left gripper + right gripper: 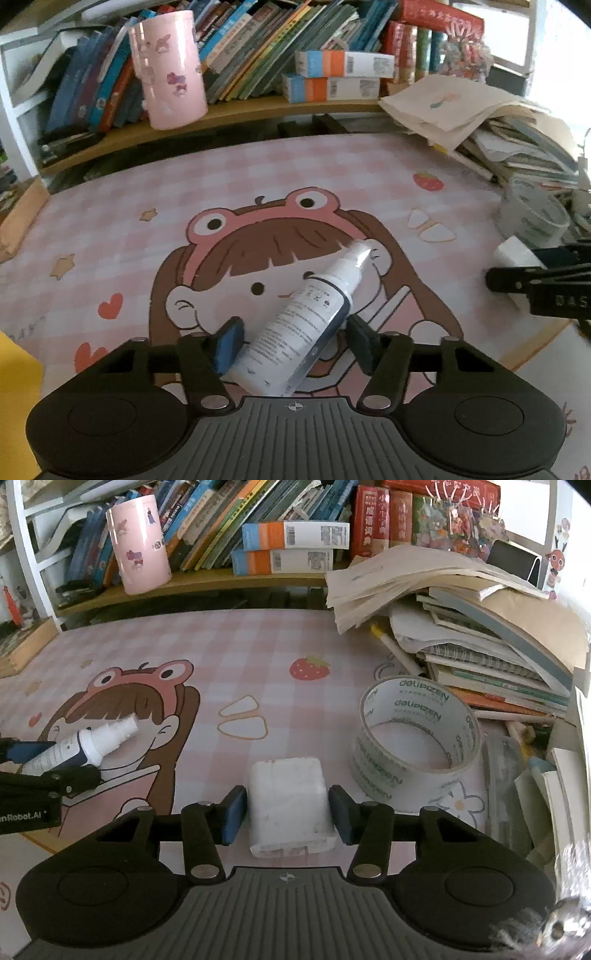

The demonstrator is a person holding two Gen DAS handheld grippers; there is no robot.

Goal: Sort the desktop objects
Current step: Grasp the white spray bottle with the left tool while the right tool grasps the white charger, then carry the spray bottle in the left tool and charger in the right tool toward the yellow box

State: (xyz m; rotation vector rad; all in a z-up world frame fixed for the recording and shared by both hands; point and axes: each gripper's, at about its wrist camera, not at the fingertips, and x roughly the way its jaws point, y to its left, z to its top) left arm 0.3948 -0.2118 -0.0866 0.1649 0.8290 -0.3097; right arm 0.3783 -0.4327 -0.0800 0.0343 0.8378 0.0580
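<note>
Both grippers are down at the bench [258, 646], which wears a pink checked mat with a cartoon girl in a frog hat. The left gripper [295, 341] has a white spray bottle [306, 321] lying slantwise between its jaws, nozzle pointing away; pads at its sides, contact hard to call. The right gripper [288, 814] straddles a white block [290, 805], jaws set close at either flank, a sliver of gap showing. Right of those jaws lies a tape roll [417, 731]. Beyond it slumps a heap of books [498, 657]; far ahead, a crowded bookshelf [221, 579] and pink cup [140, 542].
</note>
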